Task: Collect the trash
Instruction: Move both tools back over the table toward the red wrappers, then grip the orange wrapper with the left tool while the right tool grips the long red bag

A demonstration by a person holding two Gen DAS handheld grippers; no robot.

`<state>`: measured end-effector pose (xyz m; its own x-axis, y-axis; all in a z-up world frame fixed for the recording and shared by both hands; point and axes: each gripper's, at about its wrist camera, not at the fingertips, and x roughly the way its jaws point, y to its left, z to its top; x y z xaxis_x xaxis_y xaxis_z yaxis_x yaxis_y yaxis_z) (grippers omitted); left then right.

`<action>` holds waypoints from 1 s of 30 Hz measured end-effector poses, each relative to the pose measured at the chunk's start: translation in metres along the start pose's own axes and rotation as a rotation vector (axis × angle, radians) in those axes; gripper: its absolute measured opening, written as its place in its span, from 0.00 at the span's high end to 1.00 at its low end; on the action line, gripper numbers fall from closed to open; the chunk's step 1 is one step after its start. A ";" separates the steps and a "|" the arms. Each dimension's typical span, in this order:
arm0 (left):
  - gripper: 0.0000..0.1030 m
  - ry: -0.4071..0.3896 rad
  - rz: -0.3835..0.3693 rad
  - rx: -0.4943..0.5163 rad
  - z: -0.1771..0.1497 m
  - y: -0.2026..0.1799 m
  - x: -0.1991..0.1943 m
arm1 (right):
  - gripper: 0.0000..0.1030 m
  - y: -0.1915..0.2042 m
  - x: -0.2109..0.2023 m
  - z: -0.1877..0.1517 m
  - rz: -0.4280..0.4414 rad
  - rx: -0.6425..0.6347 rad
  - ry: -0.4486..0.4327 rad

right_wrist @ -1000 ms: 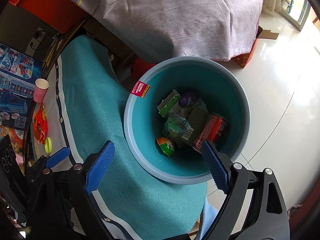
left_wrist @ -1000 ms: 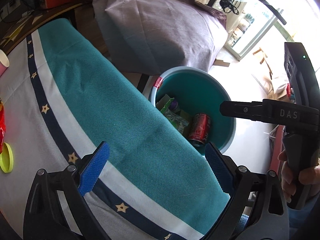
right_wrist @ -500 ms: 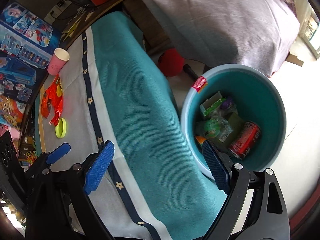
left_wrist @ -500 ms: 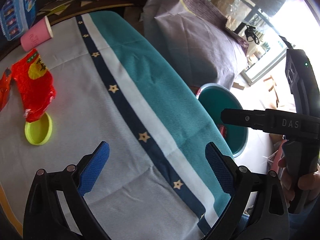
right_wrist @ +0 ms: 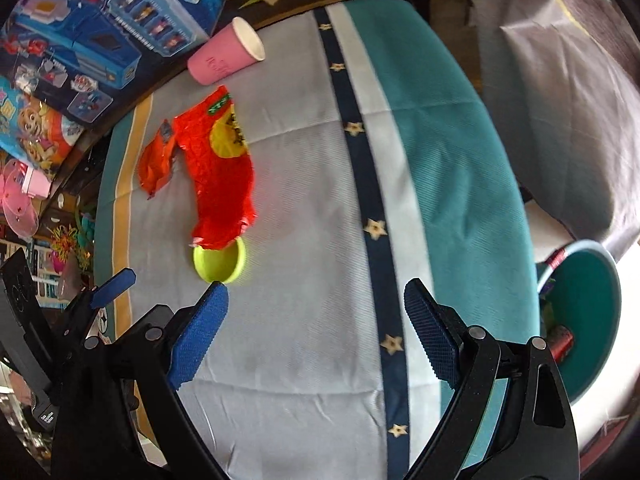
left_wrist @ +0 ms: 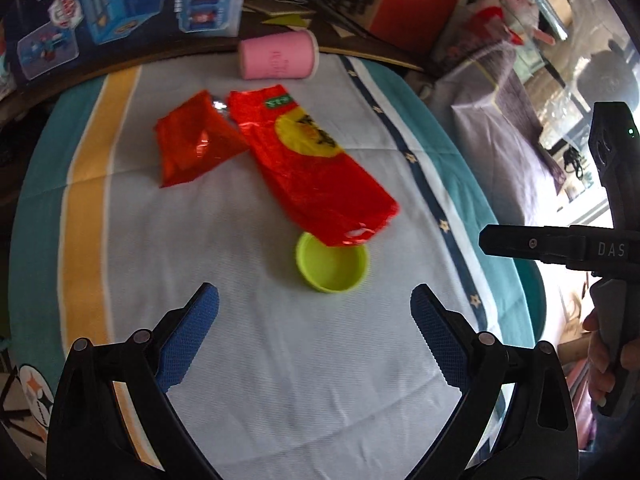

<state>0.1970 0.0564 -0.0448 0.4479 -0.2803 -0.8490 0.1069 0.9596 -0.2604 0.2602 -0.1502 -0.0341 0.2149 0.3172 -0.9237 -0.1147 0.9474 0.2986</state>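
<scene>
On the striped tablecloth lie a long red snack wrapper (left_wrist: 316, 168) (right_wrist: 222, 176), a smaller red wrapper (left_wrist: 192, 140) (right_wrist: 156, 158) and a yellow-green lid (left_wrist: 332, 262) (right_wrist: 220, 262), part of it under the long wrapper's end. A pink paper cup (left_wrist: 278, 58) (right_wrist: 224, 56) lies on its side at the far edge. My left gripper (left_wrist: 314, 336) hangs open over the cloth just short of the lid, nothing between its fingers. My right gripper (right_wrist: 316, 328) is open and empty too, to the right of the lid. The teal bin (right_wrist: 580, 320) with trash stands on the floor at the right.
Toy boxes (right_wrist: 100, 20) line the table's far side. A grey-covered piece of furniture (right_wrist: 560, 100) stands beyond the table's right end. In the left wrist view the right gripper's black body (left_wrist: 608, 248) and a hand (left_wrist: 604, 356) sit at the right edge.
Both grippers swung away from the bin, back over the table. The wrappers, lid and cup have come into close view; the bin slid to the right edge. Both stayed open.
</scene>
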 end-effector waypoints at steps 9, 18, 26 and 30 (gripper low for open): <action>0.06 -0.023 0.063 -0.087 0.015 0.076 0.001 | 0.17 0.065 0.065 0.044 -0.020 -0.088 0.084; 0.06 -0.020 0.060 -0.126 0.019 0.108 0.010 | 0.17 0.085 0.098 0.060 -0.083 -0.129 0.090; 0.06 -0.020 0.051 -0.128 0.025 0.112 0.015 | 0.28 0.106 0.107 0.052 -0.211 -0.250 0.027; 0.06 -0.022 0.043 -0.129 0.030 0.109 0.019 | 0.60 0.113 0.100 0.048 -0.209 -0.302 0.012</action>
<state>0.2434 0.1563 -0.0758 0.4689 -0.2368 -0.8509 -0.0276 0.9590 -0.2820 0.3150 -0.0097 -0.0817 0.2524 0.1153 -0.9607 -0.3508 0.9362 0.0202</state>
